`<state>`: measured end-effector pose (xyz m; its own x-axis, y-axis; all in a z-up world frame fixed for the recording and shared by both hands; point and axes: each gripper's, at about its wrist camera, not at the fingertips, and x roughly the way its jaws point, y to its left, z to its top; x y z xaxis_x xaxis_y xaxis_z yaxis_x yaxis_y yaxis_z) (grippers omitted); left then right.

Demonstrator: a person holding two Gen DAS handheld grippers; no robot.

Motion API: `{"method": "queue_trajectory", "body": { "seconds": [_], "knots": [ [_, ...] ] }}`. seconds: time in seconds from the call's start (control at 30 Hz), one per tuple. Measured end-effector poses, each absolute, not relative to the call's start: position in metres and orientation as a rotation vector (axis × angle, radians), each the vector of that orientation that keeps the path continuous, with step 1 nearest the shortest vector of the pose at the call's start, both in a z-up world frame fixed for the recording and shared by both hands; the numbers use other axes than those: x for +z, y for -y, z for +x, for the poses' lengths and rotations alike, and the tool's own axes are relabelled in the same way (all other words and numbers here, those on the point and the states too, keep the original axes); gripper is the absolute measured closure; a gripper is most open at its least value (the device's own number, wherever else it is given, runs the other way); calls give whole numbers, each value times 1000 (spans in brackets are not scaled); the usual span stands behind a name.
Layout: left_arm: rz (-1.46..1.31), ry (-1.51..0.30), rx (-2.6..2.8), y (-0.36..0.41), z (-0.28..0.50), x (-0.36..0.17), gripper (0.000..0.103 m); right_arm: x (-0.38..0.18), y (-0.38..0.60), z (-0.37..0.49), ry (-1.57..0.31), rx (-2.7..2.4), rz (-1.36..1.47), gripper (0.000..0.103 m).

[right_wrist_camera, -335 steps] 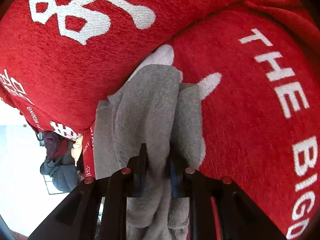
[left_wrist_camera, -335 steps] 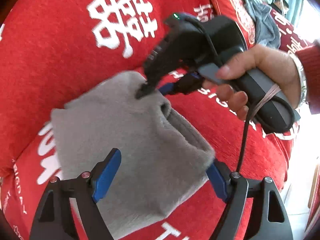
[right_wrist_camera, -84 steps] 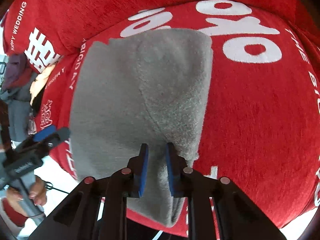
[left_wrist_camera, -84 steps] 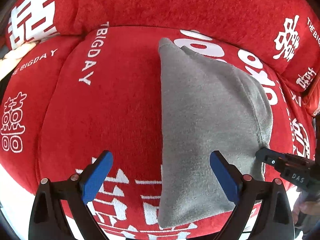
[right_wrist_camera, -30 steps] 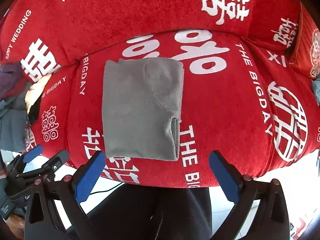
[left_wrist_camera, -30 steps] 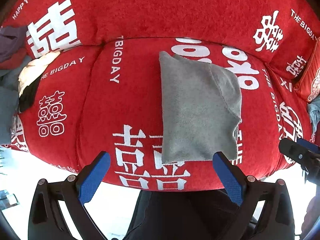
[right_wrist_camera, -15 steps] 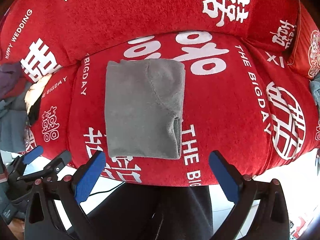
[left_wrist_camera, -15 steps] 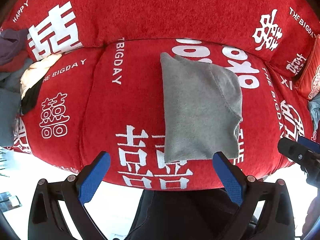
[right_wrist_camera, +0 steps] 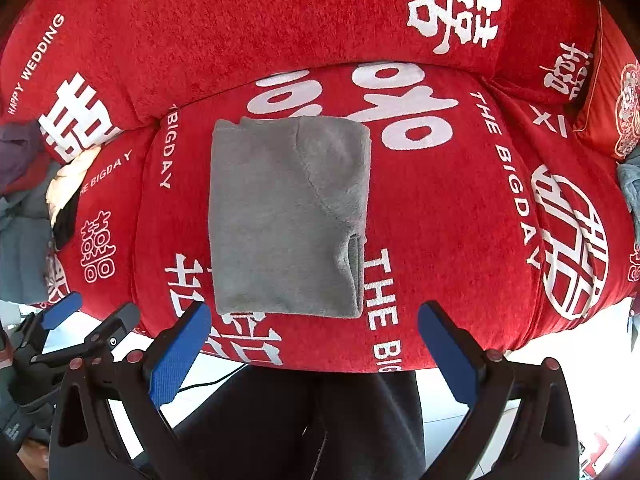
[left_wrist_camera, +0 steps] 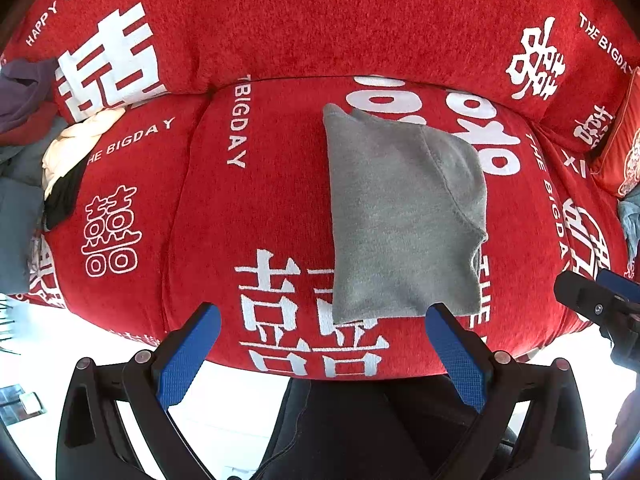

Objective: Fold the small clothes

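A folded grey garment (left_wrist_camera: 404,216) lies flat on the red sofa seat cushion (left_wrist_camera: 256,208); it also shows in the right wrist view (right_wrist_camera: 286,216), folded into a neat rectangle with a small flap at its right edge. My left gripper (left_wrist_camera: 320,312) is open and empty, held back off the sofa's front edge, below the garment. My right gripper (right_wrist_camera: 314,312) is open and empty, also back from the front edge. The right gripper's tip shows at the right of the left wrist view (left_wrist_camera: 596,300); the left gripper shows at the lower left of the right wrist view (right_wrist_camera: 88,332).
A pile of other clothes (left_wrist_camera: 36,148) lies at the sofa's left end, also in the right wrist view (right_wrist_camera: 32,184). A red pillow (right_wrist_camera: 612,92) and a blue-grey cloth (right_wrist_camera: 630,188) sit at the right end. Dark trouser legs (right_wrist_camera: 320,420) are below the seat edge.
Both grippers let go of the grey garment and pulled back from the sofa with jaws wide open. In the last half second hardly anything has moved.
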<state>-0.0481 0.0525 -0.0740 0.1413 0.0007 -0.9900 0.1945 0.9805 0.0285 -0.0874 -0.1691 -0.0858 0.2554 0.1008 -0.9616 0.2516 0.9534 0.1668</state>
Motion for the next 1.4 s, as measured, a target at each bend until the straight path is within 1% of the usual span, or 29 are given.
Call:
{"method": "queue_trajectory", "body": {
  "seconds": [1.4],
  "knots": [
    [168,-1434,-143,-55,-47,-78,1,-88,167,-86,-1322,-105,311,0]
  ]
}}
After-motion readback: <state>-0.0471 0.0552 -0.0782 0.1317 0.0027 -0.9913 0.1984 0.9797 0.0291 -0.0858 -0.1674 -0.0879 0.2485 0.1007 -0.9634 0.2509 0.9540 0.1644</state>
